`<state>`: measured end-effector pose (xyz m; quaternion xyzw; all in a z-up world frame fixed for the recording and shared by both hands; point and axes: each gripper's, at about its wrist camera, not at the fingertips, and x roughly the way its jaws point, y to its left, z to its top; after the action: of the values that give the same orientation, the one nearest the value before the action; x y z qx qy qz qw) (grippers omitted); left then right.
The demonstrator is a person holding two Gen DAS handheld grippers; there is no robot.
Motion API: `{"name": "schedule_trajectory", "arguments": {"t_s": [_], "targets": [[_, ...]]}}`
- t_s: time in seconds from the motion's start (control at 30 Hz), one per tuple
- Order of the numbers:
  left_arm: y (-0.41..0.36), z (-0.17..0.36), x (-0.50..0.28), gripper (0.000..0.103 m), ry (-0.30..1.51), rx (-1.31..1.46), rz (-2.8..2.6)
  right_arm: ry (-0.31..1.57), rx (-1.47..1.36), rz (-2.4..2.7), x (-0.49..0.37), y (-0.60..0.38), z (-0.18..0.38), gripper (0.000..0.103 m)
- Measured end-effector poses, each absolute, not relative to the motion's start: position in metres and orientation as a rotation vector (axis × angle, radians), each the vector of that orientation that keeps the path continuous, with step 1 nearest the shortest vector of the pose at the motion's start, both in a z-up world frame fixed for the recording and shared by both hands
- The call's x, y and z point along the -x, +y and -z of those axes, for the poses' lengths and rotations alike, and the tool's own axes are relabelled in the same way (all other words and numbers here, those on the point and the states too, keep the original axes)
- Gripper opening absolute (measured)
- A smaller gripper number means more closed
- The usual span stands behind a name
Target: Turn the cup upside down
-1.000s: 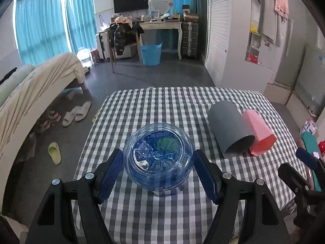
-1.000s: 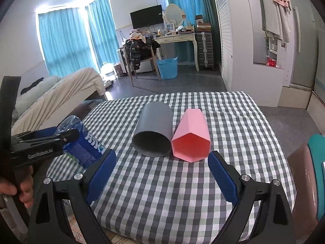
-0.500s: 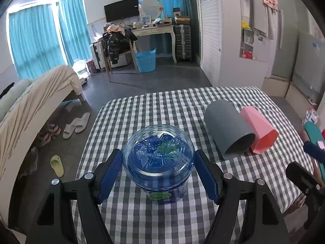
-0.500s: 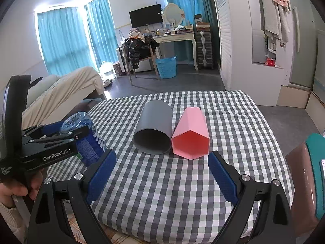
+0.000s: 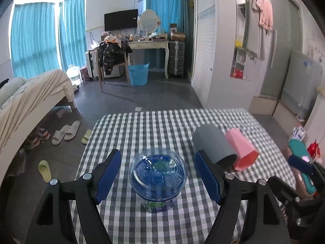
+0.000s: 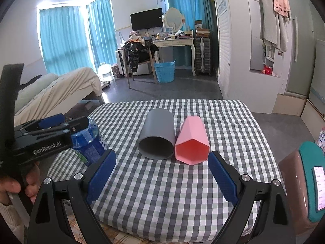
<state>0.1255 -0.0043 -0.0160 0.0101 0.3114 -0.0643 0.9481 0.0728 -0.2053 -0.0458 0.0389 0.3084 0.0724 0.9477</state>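
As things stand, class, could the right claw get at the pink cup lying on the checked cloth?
Probably yes. The right claw is open, and the pink cup lies just ahead with bare tablecloth between; the grey cup touches its left side.

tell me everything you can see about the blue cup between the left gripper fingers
The blue cup looks like clear blue-tinted plastic, ribbed like a cut-off water bottle, with a green and white label low on its side. It stands upside down, its moulded closed end up, on the checked tablecloth. It sits between the open left gripper fingers, with a gap on both sides, so nothing grips it. The grey cup lies apart, to its right.
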Motion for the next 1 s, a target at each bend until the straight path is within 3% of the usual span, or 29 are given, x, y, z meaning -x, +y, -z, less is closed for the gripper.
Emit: {"name": "schedule_trajectory", "arguments": {"t_s": [0.7,0.9,1.0], "targets": [[0.09,-0.036,-0.038,0.079,0.314,0.052,0.093,0.45,0.026,-0.147,-0.026,-0.144,-0.006,0.092],[0.099,-0.02,-0.026,0.09,0.283,0.047,0.071,0.415,0.018,-0.145,-0.02,-0.128,-0.006,0.092],[0.093,-0.01,-0.025,0.091,0.297,0.025,0.051,0.428,0.035,-0.135,-0.02,-0.122,0.002,0.092]]}}
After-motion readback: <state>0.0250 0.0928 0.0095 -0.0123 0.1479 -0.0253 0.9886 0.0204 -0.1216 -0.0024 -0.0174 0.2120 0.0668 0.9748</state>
